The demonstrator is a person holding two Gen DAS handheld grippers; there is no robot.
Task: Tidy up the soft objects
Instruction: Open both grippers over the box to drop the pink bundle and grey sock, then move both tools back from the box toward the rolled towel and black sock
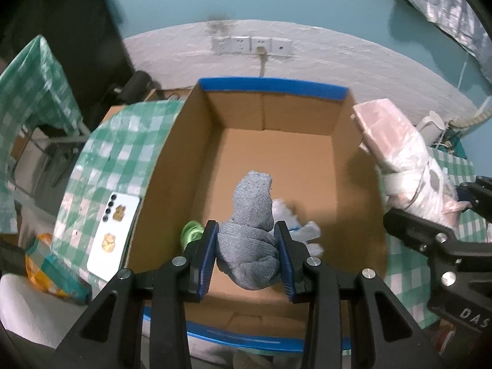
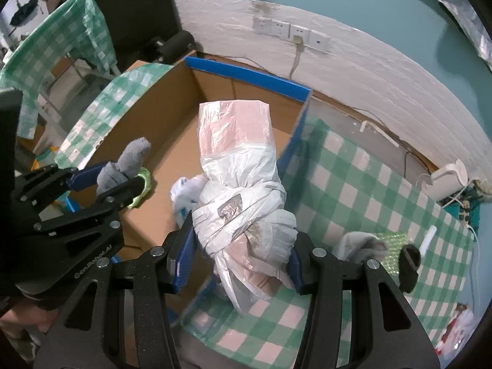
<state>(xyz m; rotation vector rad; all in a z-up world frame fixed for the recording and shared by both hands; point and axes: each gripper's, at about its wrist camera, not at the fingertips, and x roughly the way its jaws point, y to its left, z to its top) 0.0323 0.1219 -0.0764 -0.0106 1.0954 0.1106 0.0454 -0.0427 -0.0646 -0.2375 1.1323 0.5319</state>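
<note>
The left tool (image 1: pixel 247 255) clamps a rolled grey sock (image 1: pixel 250 240) above the cardboard box (image 1: pixel 270 110) ahead of it (likely to drop it in), while the right tool (image 2: pixel 243 252) grips a plastic-wrapped bundle (image 2: pixel 240 166) over the box's right wall.

Left hand-held gripper (image 1: pixel 247 255) and right hand-held gripper (image 2: pixel 241 252) are both clamped, side by side.

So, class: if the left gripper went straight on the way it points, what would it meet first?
Probably the box floor: the left gripper, shut on the grey sock, points down into it. Depth is unclear.
</note>
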